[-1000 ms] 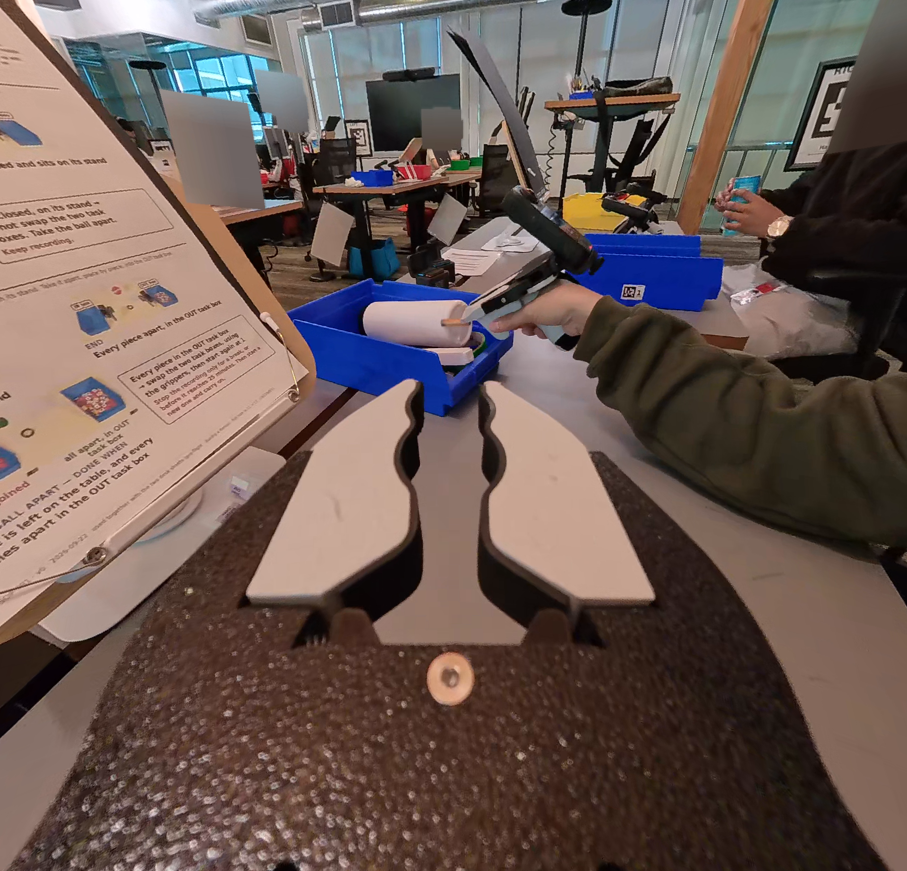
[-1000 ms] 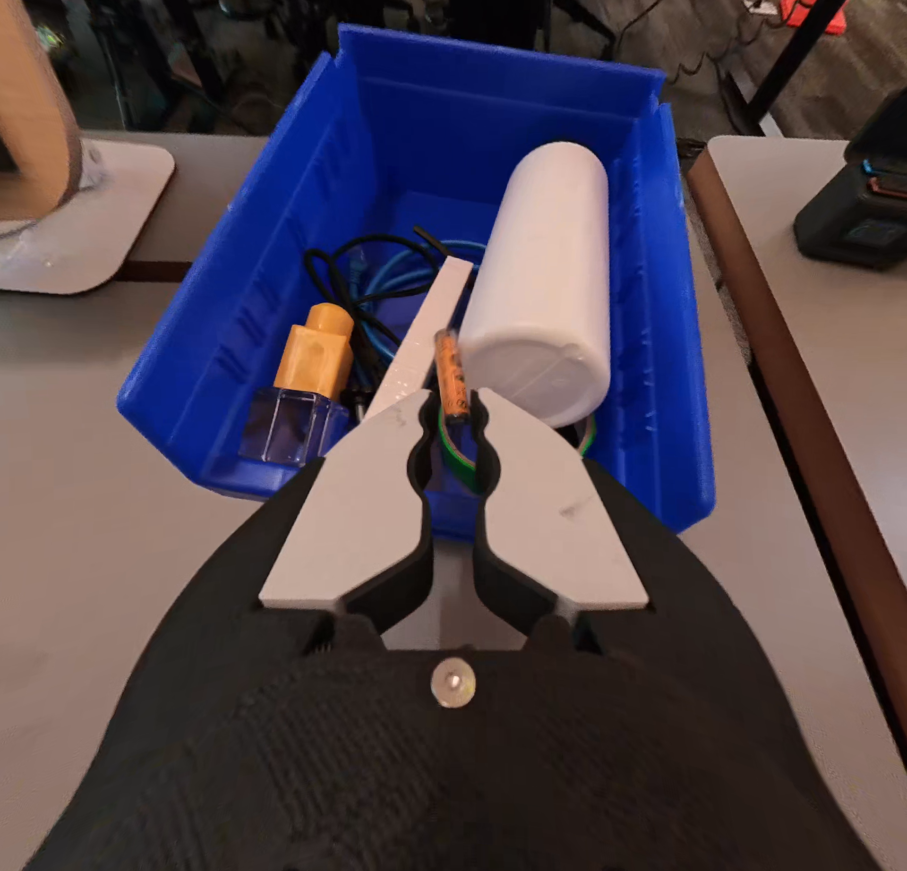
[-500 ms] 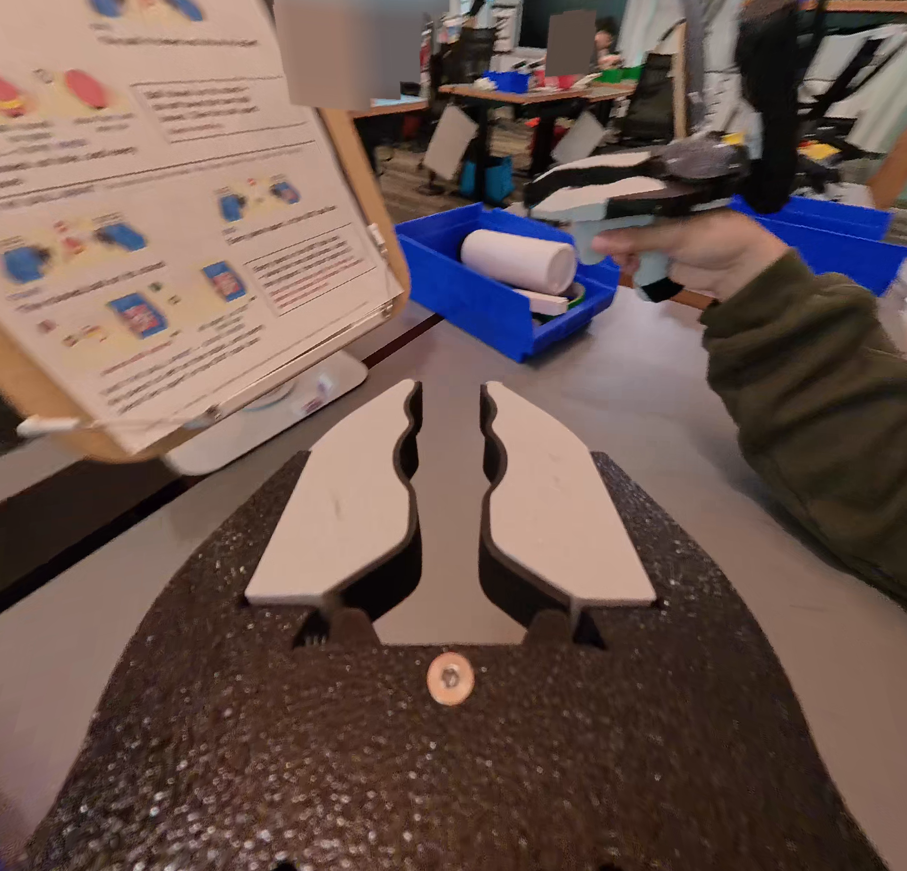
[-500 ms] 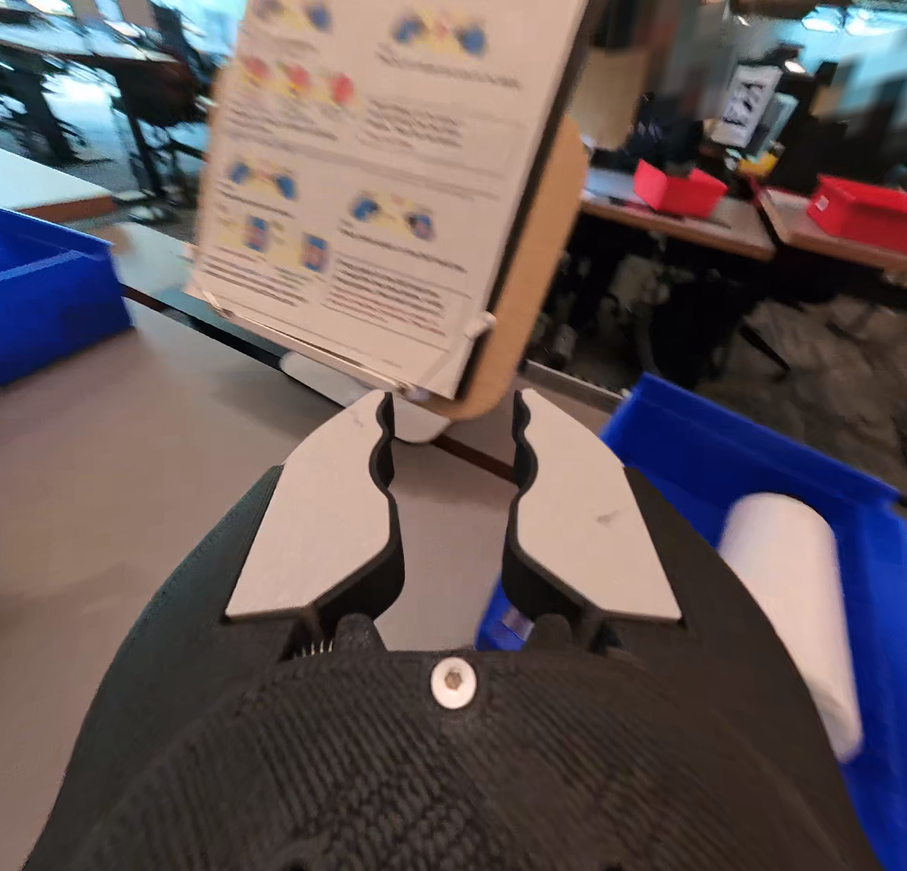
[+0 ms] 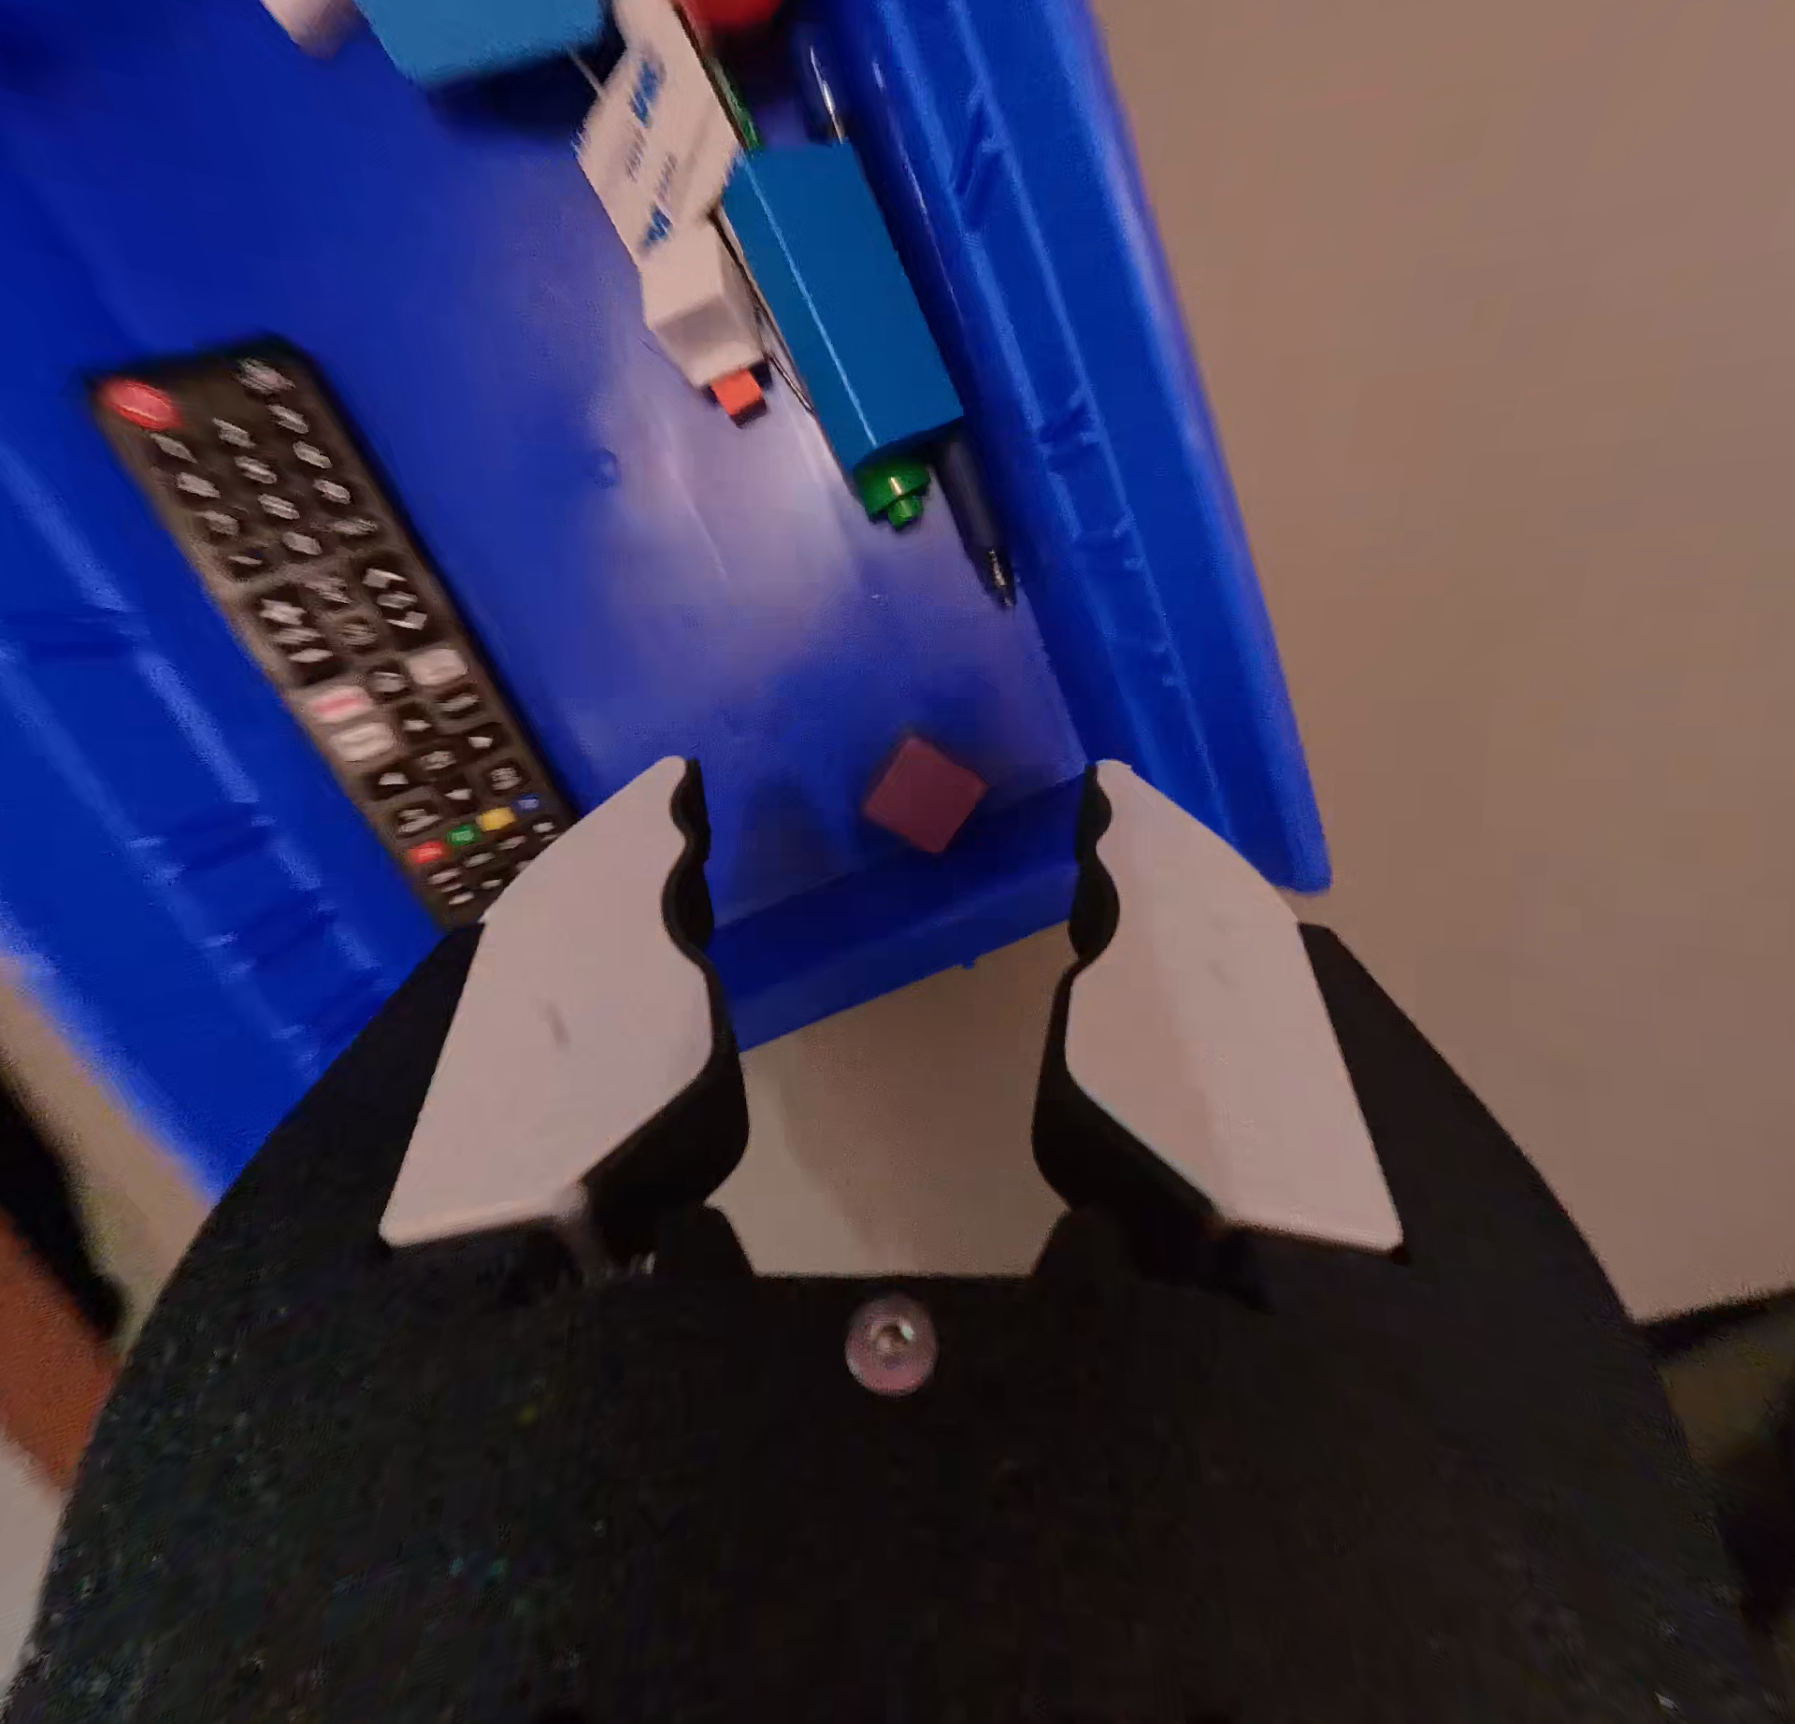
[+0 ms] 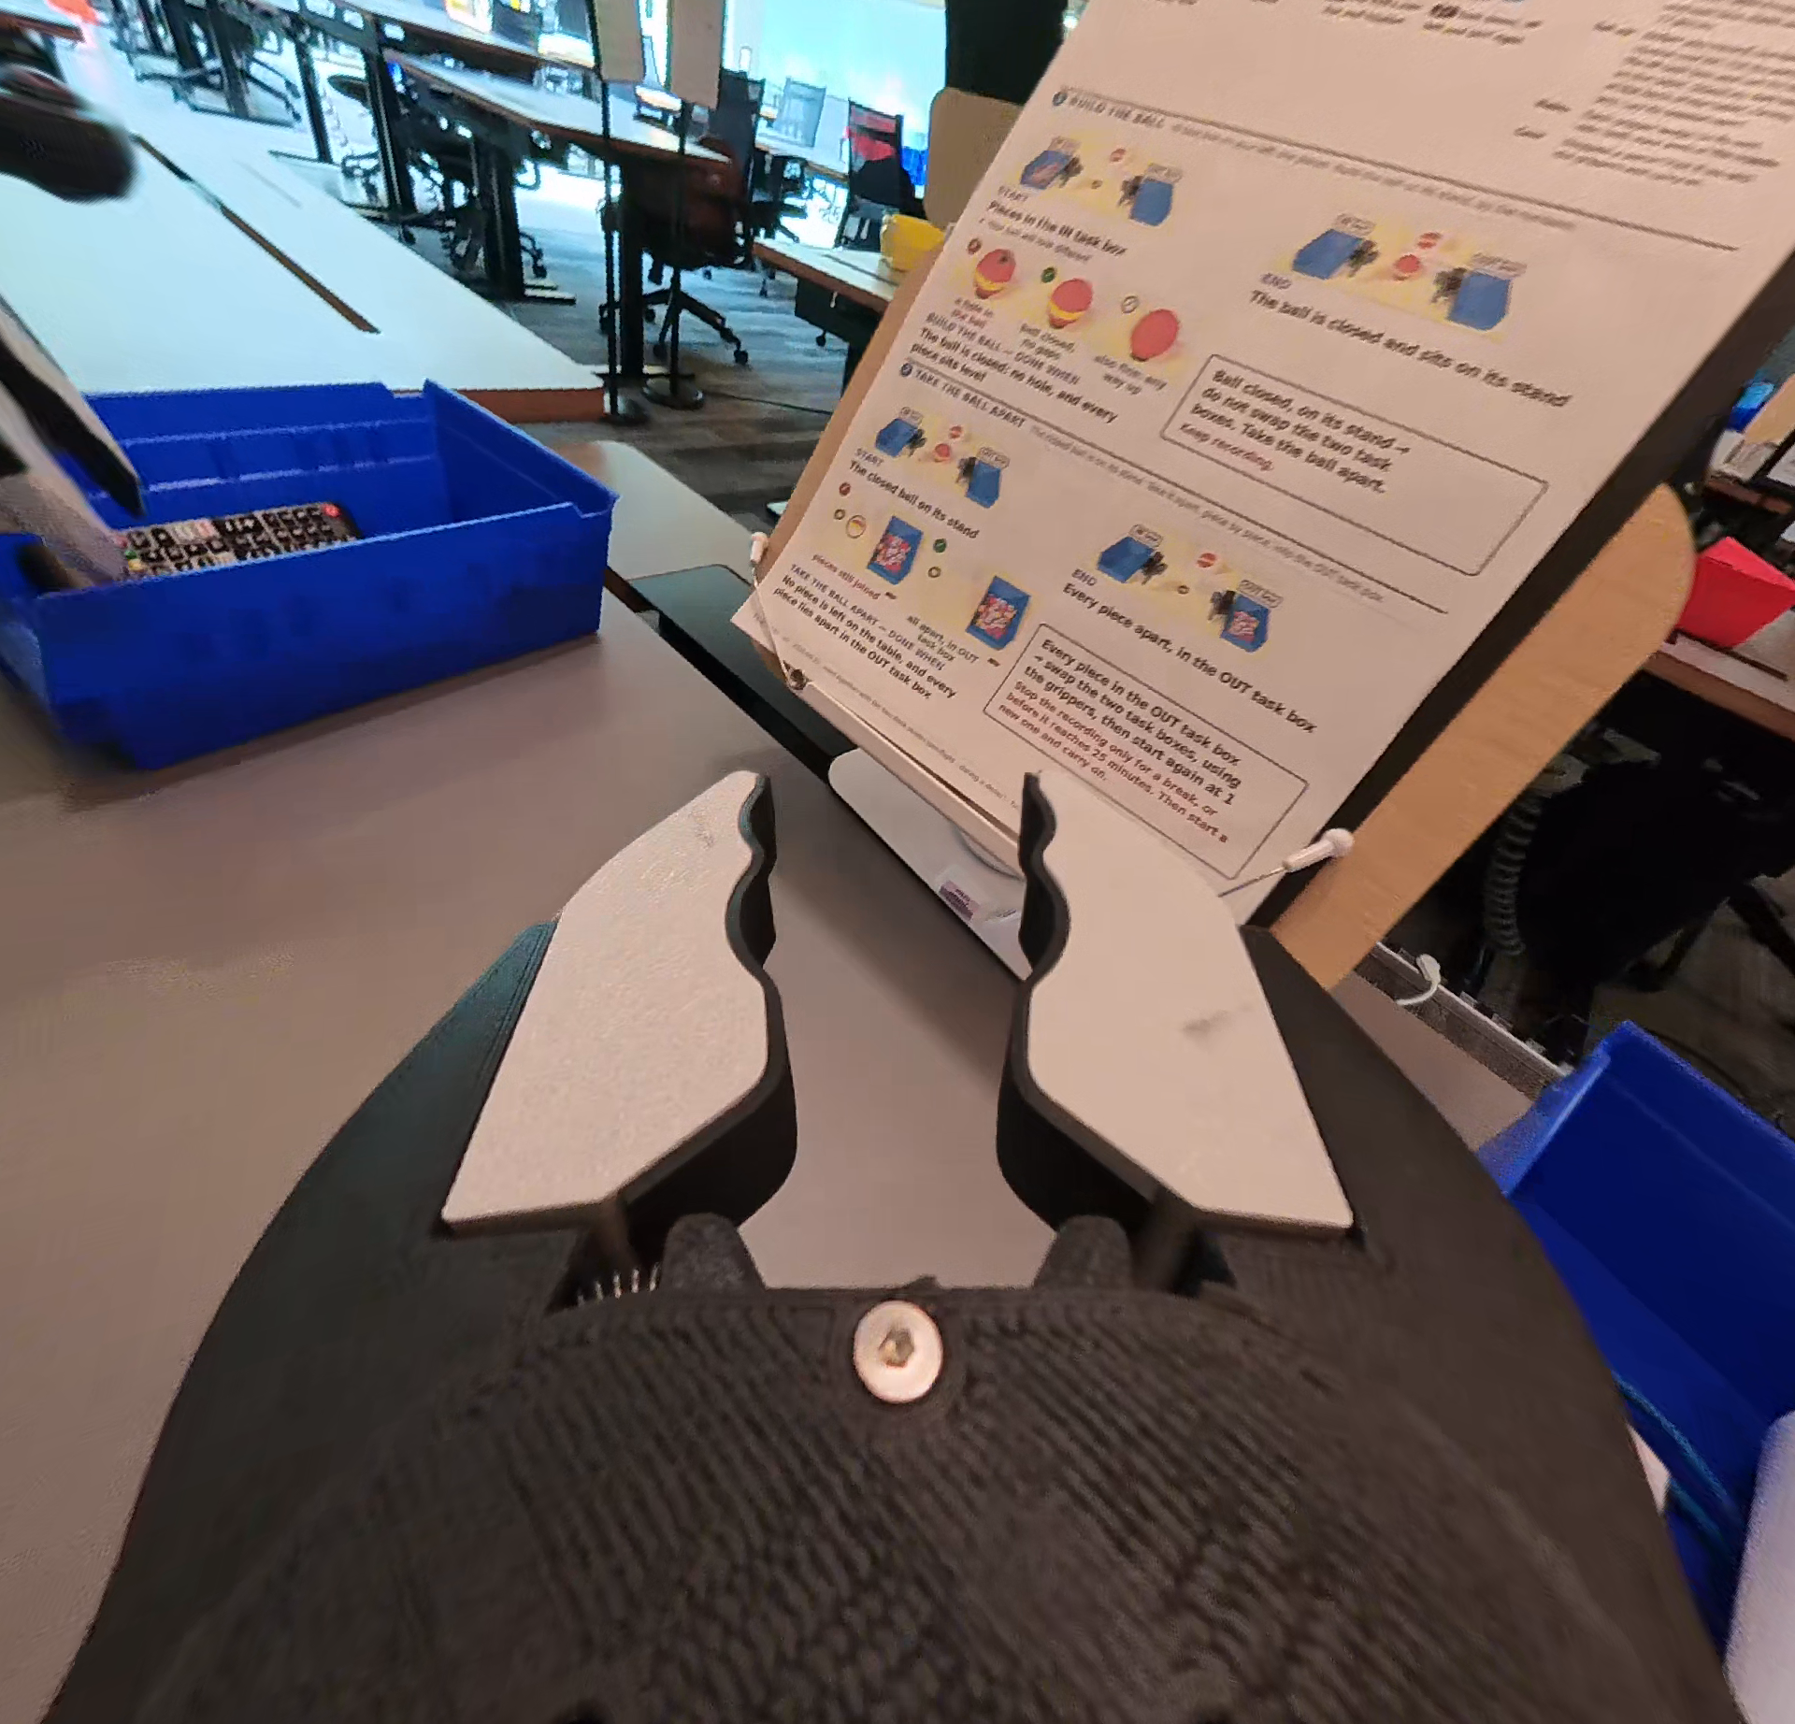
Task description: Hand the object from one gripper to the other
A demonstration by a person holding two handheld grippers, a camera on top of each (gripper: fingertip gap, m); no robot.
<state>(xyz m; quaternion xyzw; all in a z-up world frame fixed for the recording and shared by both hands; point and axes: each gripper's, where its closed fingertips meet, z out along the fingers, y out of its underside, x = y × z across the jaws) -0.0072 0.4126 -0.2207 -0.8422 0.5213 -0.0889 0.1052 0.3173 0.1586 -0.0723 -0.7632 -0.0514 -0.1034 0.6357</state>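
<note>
My left gripper (image 5: 892,784) is wide open and empty. It points down over the near end of a blue bin (image 5: 1146,551). In the bin lie a black remote (image 5: 330,628), a small purple cube (image 5: 923,808) just beyond the fingertips, a blue block with a green stud (image 5: 840,308), a white box (image 5: 680,211) and a pen (image 5: 971,502). My right gripper (image 6: 896,793) is open and empty above the grey table (image 6: 291,881). The same bin (image 6: 321,599) with the remote (image 6: 233,536) shows to its left.
An instruction sheet on a wooden stand (image 6: 1214,395) stands just ahead of the right gripper. A second blue bin (image 6: 1651,1211) with a white cylinder (image 6: 1773,1580) is at the right gripper's lower right. Office desks and chairs fill the background. My hands' fingertips stand some 45 cm from each other. The small purple cube (image 5: 923,808) is about 6 cm from my left fingertips and 45 cm from my right.
The left gripper swung from facing across the table to pointing down into the remote's bin and opened wide. The right gripper left the cylinder's bin and opened; the small orange cylinder between its tips is gone.
</note>
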